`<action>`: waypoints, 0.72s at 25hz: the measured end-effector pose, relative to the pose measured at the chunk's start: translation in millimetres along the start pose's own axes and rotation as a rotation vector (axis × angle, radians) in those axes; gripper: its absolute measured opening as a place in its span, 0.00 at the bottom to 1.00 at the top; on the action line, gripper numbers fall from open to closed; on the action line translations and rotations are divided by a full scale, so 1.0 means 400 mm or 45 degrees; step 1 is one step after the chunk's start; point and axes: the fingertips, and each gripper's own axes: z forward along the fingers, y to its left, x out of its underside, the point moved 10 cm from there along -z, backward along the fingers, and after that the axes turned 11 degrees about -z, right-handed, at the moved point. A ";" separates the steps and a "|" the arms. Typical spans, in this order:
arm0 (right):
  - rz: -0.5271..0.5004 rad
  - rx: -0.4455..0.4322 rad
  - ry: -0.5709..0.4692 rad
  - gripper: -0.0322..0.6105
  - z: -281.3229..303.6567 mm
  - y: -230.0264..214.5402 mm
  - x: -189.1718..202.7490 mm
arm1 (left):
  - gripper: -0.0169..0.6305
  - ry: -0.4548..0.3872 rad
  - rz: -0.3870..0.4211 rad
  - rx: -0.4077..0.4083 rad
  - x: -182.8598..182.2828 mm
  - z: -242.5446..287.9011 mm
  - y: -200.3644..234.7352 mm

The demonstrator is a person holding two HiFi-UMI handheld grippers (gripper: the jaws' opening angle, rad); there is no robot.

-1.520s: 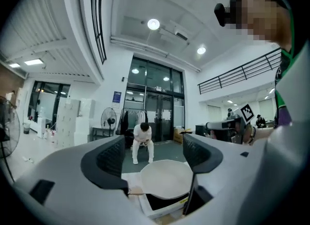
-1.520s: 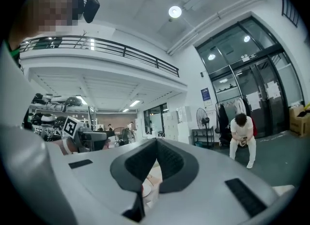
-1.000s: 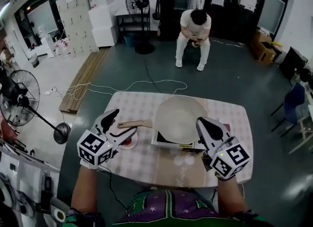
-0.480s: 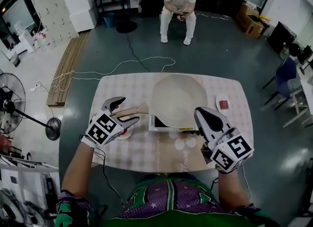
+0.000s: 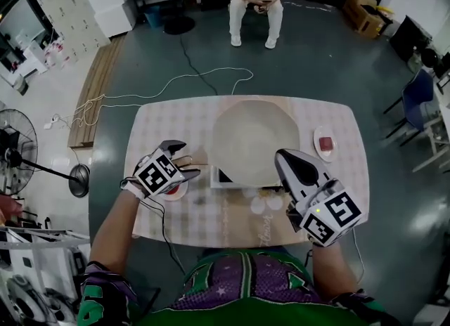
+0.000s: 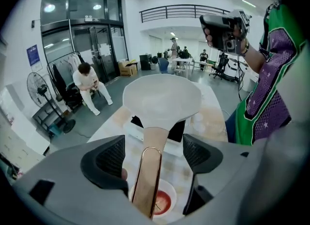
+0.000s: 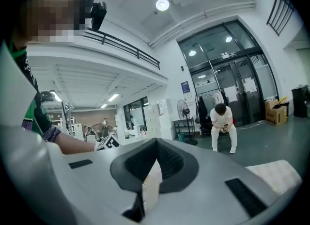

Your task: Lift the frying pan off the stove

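A pale cream frying pan (image 5: 254, 138) sits on a flat stove (image 5: 223, 177) in the middle of the table. Its wooden handle (image 5: 202, 164) points left. My left gripper (image 5: 187, 160) is open, one jaw on each side of the handle. In the left gripper view the handle (image 6: 147, 170) runs up the gap to the pan (image 6: 162, 100), with the pads (image 6: 104, 160) clear of it. My right gripper (image 5: 281, 156) hovers at the stove's right front corner. In its own view the right gripper (image 7: 156, 163) is shut, with nothing held.
A small dish of red sauce (image 5: 176, 191) lies under the handle and shows as a dish (image 6: 163, 202) in the left gripper view. Another small dish (image 5: 325, 142) sits at the table's right. A seated person (image 5: 254, 1) is beyond the table. A cable (image 5: 190, 79) crosses the floor.
My left gripper has moved right along the table, so the pan handle now lies between its open jaws. The right gripper has stayed near the stove's right front corner.
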 end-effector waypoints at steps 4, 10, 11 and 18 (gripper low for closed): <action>0.011 0.006 0.015 0.06 0.003 -0.035 0.027 | 0.61 0.063 -0.014 0.007 0.001 0.063 0.017; -0.008 -0.021 0.031 0.06 0.009 -0.056 0.056 | 0.61 0.248 0.021 0.074 0.014 0.141 0.036; -0.003 -0.020 0.031 0.06 0.011 -0.062 0.056 | 0.61 0.279 0.029 0.087 0.012 0.152 0.041; 0.005 -0.009 0.034 0.06 0.008 -0.080 0.060 | 0.47 0.483 0.062 0.213 0.016 0.220 0.065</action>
